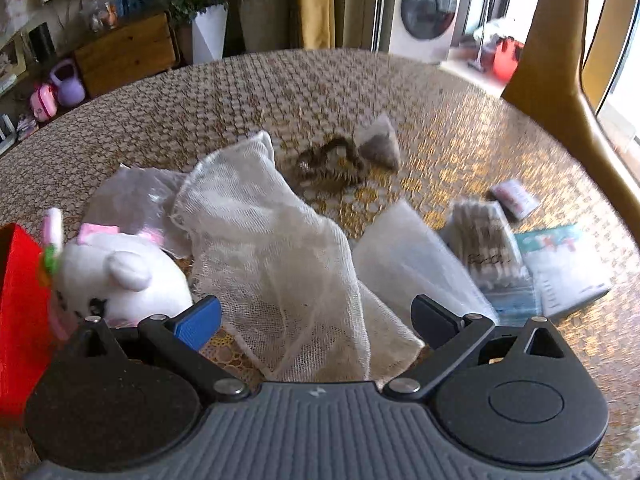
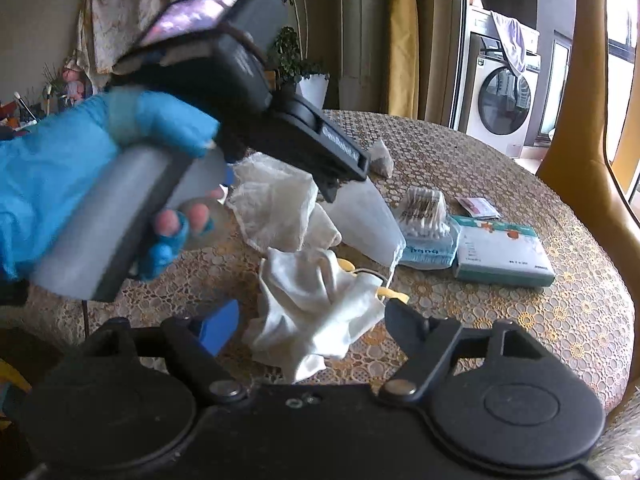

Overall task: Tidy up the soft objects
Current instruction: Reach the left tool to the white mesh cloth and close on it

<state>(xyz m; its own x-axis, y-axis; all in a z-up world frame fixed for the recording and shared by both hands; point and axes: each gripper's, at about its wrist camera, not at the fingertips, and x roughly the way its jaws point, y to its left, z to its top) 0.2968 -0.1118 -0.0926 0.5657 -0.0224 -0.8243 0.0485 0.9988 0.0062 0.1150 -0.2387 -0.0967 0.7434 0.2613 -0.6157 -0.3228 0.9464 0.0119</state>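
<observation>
Blur smears the items at 2 o'clock on the table (image 1: pixel 460 120); plush toy (image 1: pixel 120 276) partly behind red box (image 1: pixel 20 312). Left gripper (image 1: pixel 316 316) wide open, gauze cloth (image 1: pixel 272 240) between its fingers, grip unclear. Right gripper (image 2: pixel 308 320) wide open, holding nothing, white cloth (image 2: pixel 316 312) just ahead at 12. Bare tabletop toward 1 o'clock edge.

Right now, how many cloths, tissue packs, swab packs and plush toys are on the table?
Cloths: 2
Tissue packs: 2
Swab packs: 1
Plush toys: 1
Total: 6
</observation>
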